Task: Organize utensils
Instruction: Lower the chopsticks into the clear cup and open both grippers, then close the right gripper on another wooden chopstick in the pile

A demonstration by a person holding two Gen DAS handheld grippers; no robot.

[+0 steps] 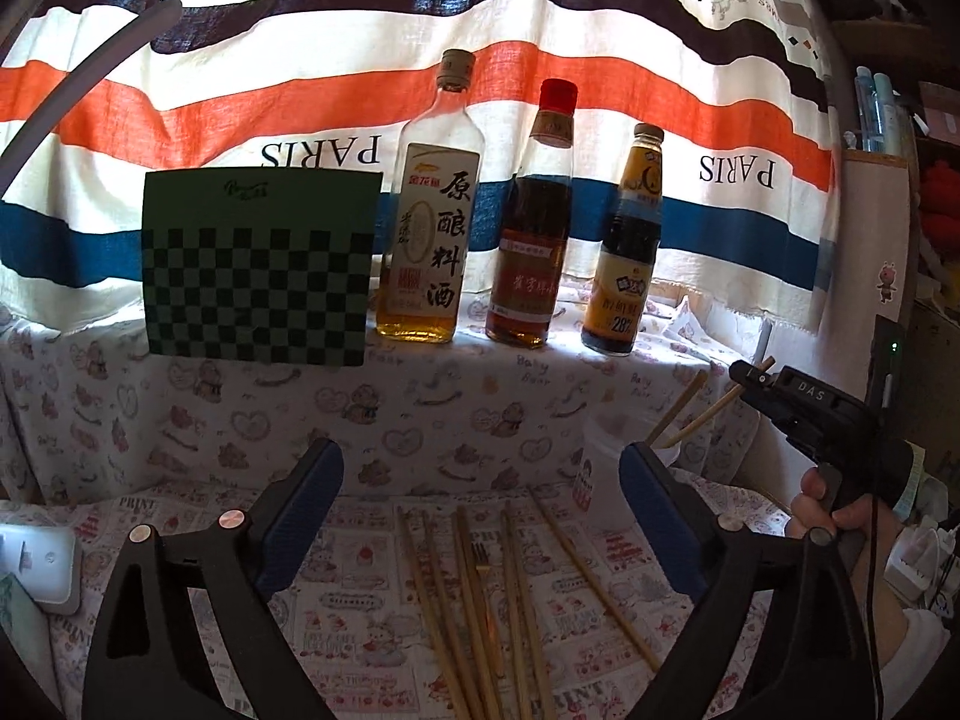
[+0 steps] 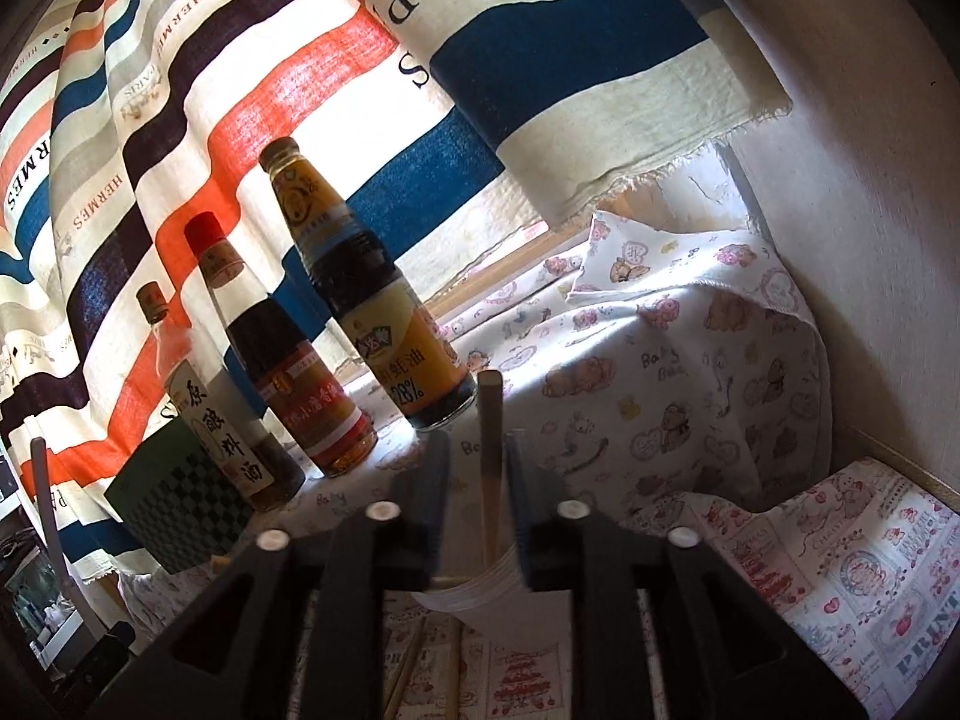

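The left gripper (image 1: 480, 516) has its jaws spread wide with nothing between them, above the loose chopsticks (image 1: 474, 600) on the printed cloth (image 1: 336, 612). The right gripper (image 2: 480, 480) stands part-open — one chopstick (image 2: 490, 450) upright between its pads, untouched, in the white cup (image 2: 480, 594) just right of those chopsticks.

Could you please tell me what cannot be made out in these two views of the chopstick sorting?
- Cup: right wrist view, mostly hidden behind the right gripper; in the left wrist view the left gripper's finger covers it.
- Loose chopsticks: left wrist view, near ends cut off by the bottom edge.
- Chopstick between the right jaws: contact with the pads unclear.
- Shelf items: too small.
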